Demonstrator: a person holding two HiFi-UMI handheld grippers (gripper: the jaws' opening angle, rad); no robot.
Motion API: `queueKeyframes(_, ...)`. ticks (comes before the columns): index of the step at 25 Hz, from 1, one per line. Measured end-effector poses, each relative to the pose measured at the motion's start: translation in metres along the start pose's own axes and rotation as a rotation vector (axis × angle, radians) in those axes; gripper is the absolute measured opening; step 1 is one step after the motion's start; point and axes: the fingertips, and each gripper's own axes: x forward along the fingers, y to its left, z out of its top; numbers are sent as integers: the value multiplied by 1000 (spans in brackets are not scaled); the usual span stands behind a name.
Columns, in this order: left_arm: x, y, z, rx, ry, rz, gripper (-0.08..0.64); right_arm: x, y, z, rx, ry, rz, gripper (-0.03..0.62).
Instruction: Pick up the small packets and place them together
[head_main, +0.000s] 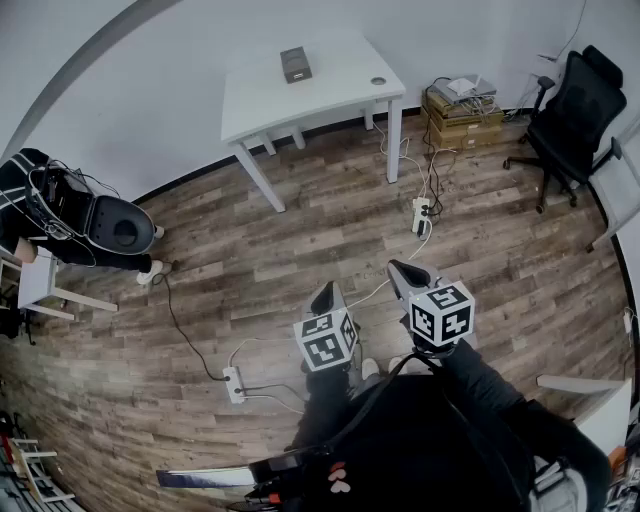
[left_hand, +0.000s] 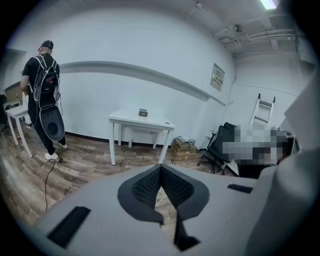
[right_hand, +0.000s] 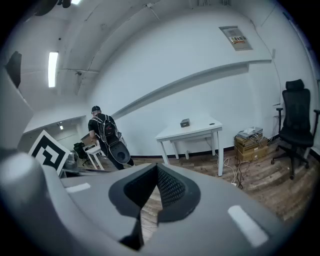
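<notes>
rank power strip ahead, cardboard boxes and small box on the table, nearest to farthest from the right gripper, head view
1. power strip: floor, just ahead of the right gripper.
2. cardboard boxes: by the wall, ahead-right.
3. small box: on the white table, ahead-left.

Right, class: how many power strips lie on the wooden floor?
2. The near power strip lies lower left of centre; the far power strip lies near the white table. Others may be hidden.
</notes>
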Motion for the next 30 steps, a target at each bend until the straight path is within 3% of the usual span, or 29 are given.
queueKeyframes(30,-1,-3,6,-1,-16,-1,-2,2,1,2,-16,-7,17,-6)
